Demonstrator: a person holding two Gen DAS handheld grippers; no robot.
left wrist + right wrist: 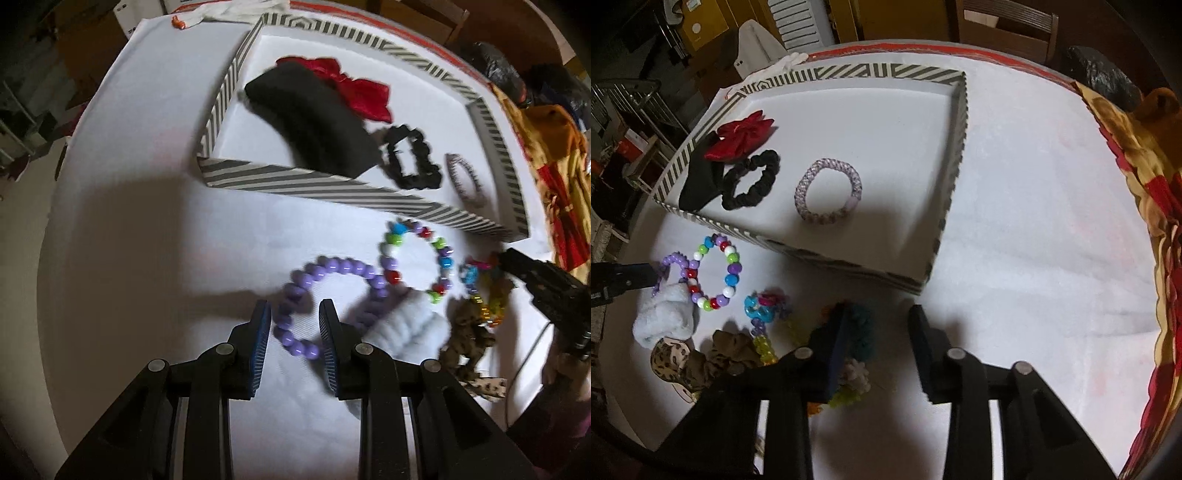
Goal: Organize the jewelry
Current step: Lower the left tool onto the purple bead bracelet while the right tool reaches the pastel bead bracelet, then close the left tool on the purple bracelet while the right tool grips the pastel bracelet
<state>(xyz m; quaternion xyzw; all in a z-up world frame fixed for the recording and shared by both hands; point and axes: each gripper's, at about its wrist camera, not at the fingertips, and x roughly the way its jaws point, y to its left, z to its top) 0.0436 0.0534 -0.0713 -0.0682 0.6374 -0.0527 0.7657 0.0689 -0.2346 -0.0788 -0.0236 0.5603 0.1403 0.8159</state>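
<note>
Jewelry lies in two groups on the white-covered surface (1034, 240): some inside a striped tray (886, 72), the rest loose in front of the tray's near wall. Inside the tray, toward its left side, sit a red bow (738, 142), a black folded cloth (314, 122), and a black scrunchie (750, 180); a pale woven bracelet (828, 192) rests alone near the tray's middle. Loose on the surface, a lilac bead bracelet (317, 295) touches a multicoloured bead bracelet (417, 260). Just beside them are a light blue fuzzy scrunchie (665, 317), a leopard-print scrunchie (679, 360), and a tangle of bright bead pieces (764, 306).

The left tongs (294, 332) point down over the lilac bracelet, their blue pads apart, with the bracelet's left arc seen in the gap between them; whether the pads touch it cannot be told. The right tongs (879, 332) stand apart with bare cloth between them, the left finger next to a teal fuzzy scrunchie (862, 328).
</note>
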